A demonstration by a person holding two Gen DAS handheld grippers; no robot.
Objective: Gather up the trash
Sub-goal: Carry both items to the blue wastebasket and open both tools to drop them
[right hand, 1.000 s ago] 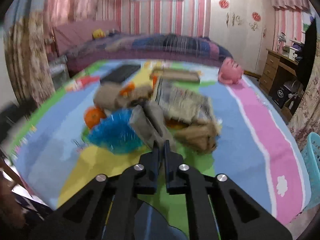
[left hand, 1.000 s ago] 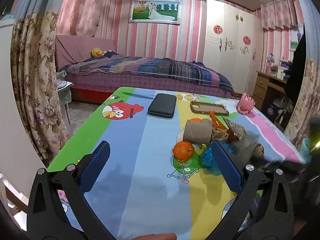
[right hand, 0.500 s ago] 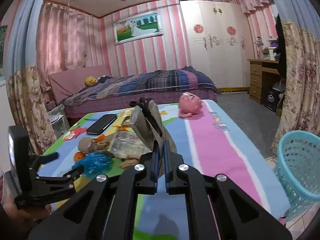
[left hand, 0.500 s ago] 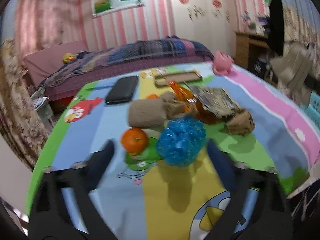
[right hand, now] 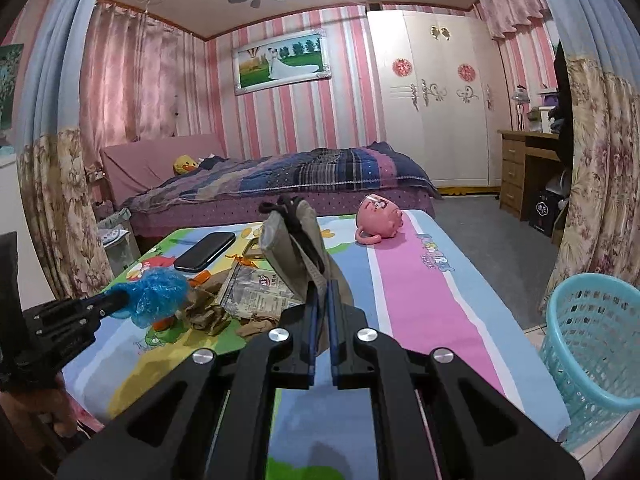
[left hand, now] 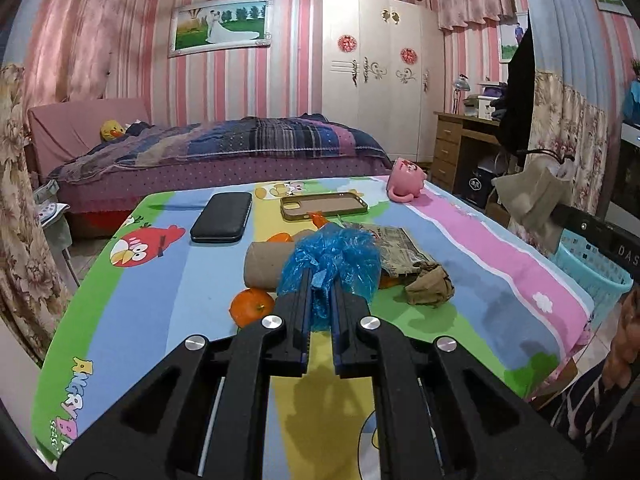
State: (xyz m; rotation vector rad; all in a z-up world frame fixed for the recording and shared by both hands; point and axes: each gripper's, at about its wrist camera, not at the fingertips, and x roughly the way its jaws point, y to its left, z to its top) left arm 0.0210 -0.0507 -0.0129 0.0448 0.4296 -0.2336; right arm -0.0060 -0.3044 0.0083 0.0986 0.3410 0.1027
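Observation:
My left gripper (left hand: 321, 280) is shut on a crumpled blue plastic bag (left hand: 332, 260) and holds it above the trash pile; the bag also shows in the right wrist view (right hand: 154, 294). My right gripper (right hand: 321, 292) is shut on a grey-brown paper bag with black cord handles (right hand: 294, 248), held up over the table; it shows in the left wrist view (left hand: 532, 196) near the teal basket (left hand: 592, 268). On the table lie a cardboard tube (left hand: 266, 266), an orange (left hand: 252, 306), a newspaper (left hand: 400, 252) and a brown crumpled wad (left hand: 430, 286).
The colourful cartoon tablecloth (left hand: 160, 292) also carries a black phone (left hand: 222, 222), a phone case (left hand: 322, 206) and a pink pig toy (left hand: 406, 180). The teal basket (right hand: 596, 340) stands on the floor right of the table. A bed is behind the table.
My left gripper has closed on the blue plastic bag and lifted it. My right gripper has carried the paper bag up and rightward, away from the pile.

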